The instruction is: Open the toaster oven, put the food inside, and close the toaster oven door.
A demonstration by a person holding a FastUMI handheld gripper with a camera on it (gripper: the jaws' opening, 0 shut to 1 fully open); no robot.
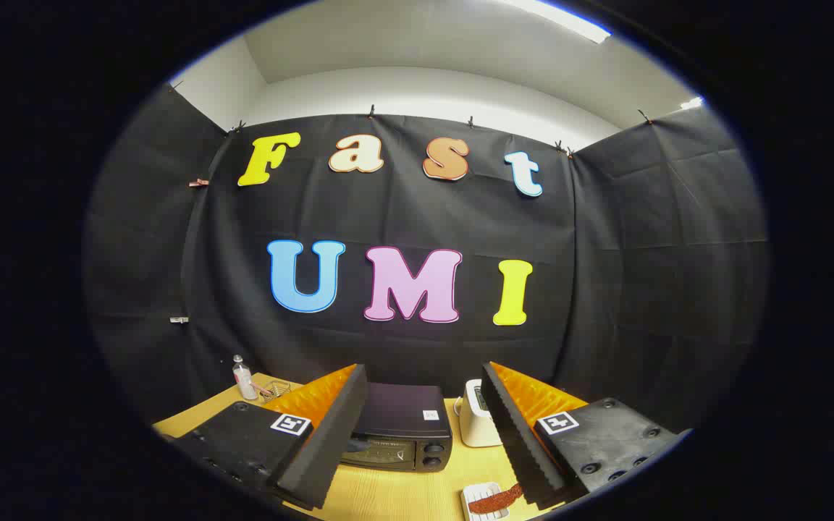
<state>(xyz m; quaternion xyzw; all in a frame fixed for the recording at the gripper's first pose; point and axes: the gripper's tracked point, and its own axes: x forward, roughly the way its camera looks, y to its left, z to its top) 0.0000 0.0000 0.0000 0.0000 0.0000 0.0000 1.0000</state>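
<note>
The hand-held gripper (424, 427) hangs above the near part of the worktop (388, 492) with its two fingers spread wide apart and nothing between their pads; neither finger touches anything. Seen through the gap between the fingers, a little ahead of them, stands the black toaster oven (399, 427), set on the light wooden worktop with its front towards the camera. Its door is shut, the dark glass panel lying flat against the front, and two round knobs sit one above the other at the right side of that front. A small pale sticker shows on the oven's flat top. Just beside the oven, to its right and close to the inner edge of the right finger, is a white slot toaster (475, 423), upright and standing apart from the oven. Nearer to the camera, below the right finger's tip, a small white dish (476, 496) rests on the worktop with a reddish-brown strip of food (496, 500) lying across it. Beyond the left finger, towards the back of the worktop, stand a small clear bottle (244, 380) and a little wire basket (274, 391) just beside it.
</note>
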